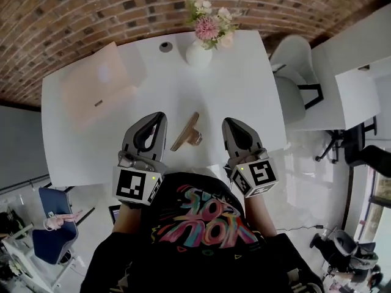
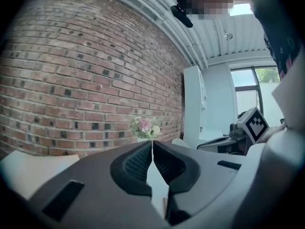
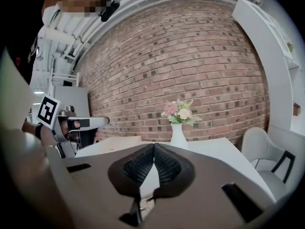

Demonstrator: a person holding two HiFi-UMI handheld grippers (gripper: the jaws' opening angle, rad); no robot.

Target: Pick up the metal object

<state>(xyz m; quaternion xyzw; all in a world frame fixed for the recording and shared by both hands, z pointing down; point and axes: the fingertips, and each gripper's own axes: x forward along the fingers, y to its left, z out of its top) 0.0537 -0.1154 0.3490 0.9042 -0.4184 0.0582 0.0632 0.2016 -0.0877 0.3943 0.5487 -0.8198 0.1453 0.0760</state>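
A slim copper-coloured metal object [image 1: 186, 133] lies on the white table [image 1: 244, 90], near its front edge, between my two grippers. The left gripper [image 1: 160, 116] hovers just left of it, its jaws closed tip to tip [image 2: 152, 144] with nothing between them. On the other side, the right gripper [image 1: 227, 122] is shut and empty as well [image 3: 153, 146]. Neither touches the object. A sliver of the metal object [image 3: 144, 204] shows low in the right gripper view, under the jaws.
A white vase of flowers [image 1: 201, 47] stands at the table's far edge, with a pale laptop [image 1: 101, 84] at the far left. A white chair [image 1: 293, 78] is off the right side. A brick wall lies behind.
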